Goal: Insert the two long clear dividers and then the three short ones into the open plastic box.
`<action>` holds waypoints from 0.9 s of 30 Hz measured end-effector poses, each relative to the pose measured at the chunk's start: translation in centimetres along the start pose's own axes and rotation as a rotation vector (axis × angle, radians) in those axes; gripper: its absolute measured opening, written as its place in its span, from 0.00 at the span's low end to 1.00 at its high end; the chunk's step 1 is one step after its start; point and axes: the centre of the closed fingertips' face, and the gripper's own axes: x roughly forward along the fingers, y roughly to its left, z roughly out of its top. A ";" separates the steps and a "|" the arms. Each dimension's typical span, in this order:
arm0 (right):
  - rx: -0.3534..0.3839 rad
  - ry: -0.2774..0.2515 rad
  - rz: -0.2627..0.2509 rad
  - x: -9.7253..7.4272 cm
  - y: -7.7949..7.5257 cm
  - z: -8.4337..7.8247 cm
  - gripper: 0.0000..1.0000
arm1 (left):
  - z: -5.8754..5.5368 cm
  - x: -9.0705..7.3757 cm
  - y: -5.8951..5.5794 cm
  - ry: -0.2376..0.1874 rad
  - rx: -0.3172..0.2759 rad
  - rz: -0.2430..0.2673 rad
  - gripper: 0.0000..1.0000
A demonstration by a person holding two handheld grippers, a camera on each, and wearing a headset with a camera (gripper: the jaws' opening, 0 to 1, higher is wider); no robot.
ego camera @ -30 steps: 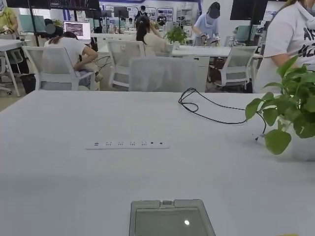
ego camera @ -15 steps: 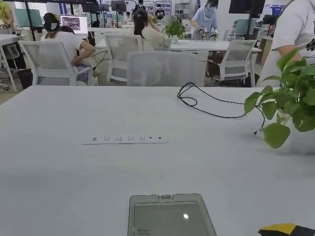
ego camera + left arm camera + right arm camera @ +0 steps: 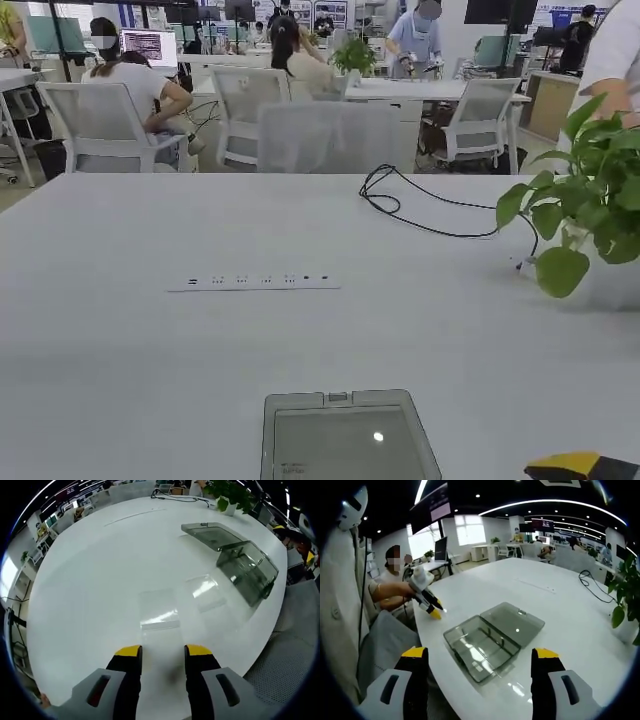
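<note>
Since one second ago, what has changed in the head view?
A gripper has come in at the lower right edge, its yellow tip right of the open box. The box, power strip and plant lie as before.

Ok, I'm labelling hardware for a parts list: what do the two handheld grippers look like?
They match: the left gripper and right gripper each have two black jaws with yellow tips, on rounded grey housings with dark oval slots. The hand holding the left one, seen in the right gripper view, wears what looks like a white glove.
</note>
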 end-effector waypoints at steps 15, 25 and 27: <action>0.043 -0.008 -0.020 -0.1 -0.2 0.1 0.83 | -0.1 -0.2 -0.1 0.022 -0.027 -0.011 0.30; 0.113 -0.022 -0.041 0.2 -0.2 0.6 0.73 | 0.6 -0.7 -0.7 -0.057 -0.143 -0.031 0.30; 0.125 -0.026 -0.044 0.3 -0.1 0.7 0.69 | 0.6 -1.0 -0.6 -0.062 -0.145 -0.021 0.30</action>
